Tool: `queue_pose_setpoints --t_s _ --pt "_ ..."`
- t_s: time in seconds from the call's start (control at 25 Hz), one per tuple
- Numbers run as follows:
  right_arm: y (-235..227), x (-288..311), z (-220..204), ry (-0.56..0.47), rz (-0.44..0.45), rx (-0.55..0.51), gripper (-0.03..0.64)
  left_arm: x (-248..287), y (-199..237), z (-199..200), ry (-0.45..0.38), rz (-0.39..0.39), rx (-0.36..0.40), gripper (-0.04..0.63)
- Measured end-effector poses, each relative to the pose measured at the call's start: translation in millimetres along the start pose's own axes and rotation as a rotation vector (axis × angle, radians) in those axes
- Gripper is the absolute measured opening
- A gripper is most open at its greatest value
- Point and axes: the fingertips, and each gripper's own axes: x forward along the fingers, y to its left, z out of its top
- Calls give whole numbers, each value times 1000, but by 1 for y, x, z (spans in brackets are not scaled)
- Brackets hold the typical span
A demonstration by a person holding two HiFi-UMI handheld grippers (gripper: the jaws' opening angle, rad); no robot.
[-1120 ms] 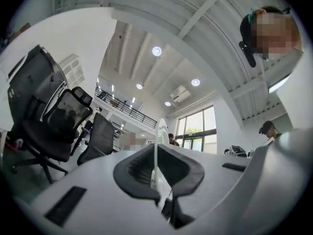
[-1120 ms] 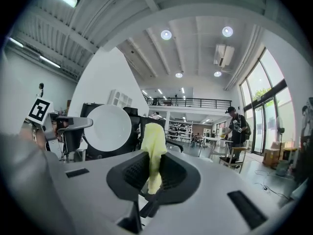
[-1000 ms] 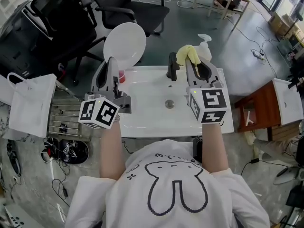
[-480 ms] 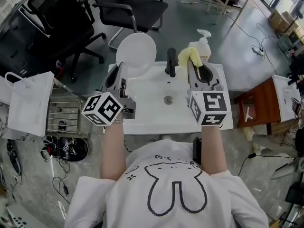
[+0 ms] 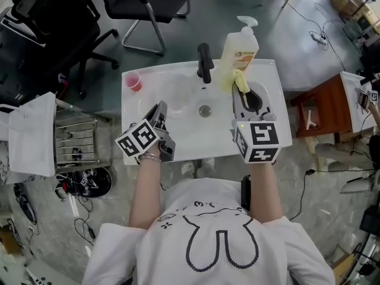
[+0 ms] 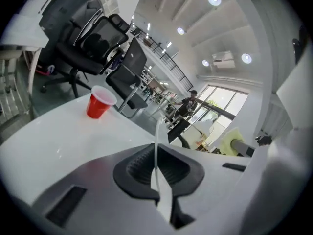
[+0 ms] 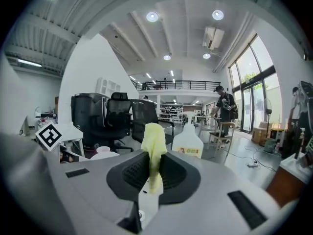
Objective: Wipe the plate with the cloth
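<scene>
My left gripper [image 5: 161, 108] is shut on the rim of a white plate [image 5: 176, 95], which lies low over the sink basin [image 5: 190, 136]. In the left gripper view the plate [image 6: 157, 137] shows edge-on as a thin white line between the pads. My right gripper [image 5: 240, 89] is shut on a yellow cloth [image 5: 238, 78] at the basin's right side, beside the faucet [image 5: 205, 62]. The cloth [image 7: 153, 148] stands up out of the closed jaws in the right gripper view. Plate and cloth are apart.
A red cup [image 5: 133, 82] stands on the sink's far left corner. A soap pump bottle [image 5: 240, 45] stands at the far right, just beyond the cloth. The drain [image 5: 205, 110] is mid-basin. Office chairs [image 5: 127, 2] lie beyond, a wire rack [image 5: 77, 144] to the left.
Both grippers have come down toward the sink. The plate, held up and tilted above the sink's far left edge before, now sits low over the basin. The cloth sank less.
</scene>
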Motion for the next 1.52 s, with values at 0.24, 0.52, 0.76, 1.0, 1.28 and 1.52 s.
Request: queue_pose_setpoints --t_s 0.24,0.52,0.76,1.0,1.28,1.52 --pt "-12 -1 -41 88 -17 48 48 26 36 -66 224 121 -122 18" --pt "-25 -2 -80 166 -32 83 48 55 68 -126 470 233 -182 18" --pt "-32 -1 -102 208 -40 108 48 66 81 -150 583 289 -173 18" --pt "-35 -2 -114 228 -47 125 48 71 102 -152 622 364 -113 35" --pt "-35 -3 -121 252 -61 132 48 75 125 -162 712 455 15 78" --pt "-33 0 -124 265 -63 127 48 75 136 -167 760 521 55 97"
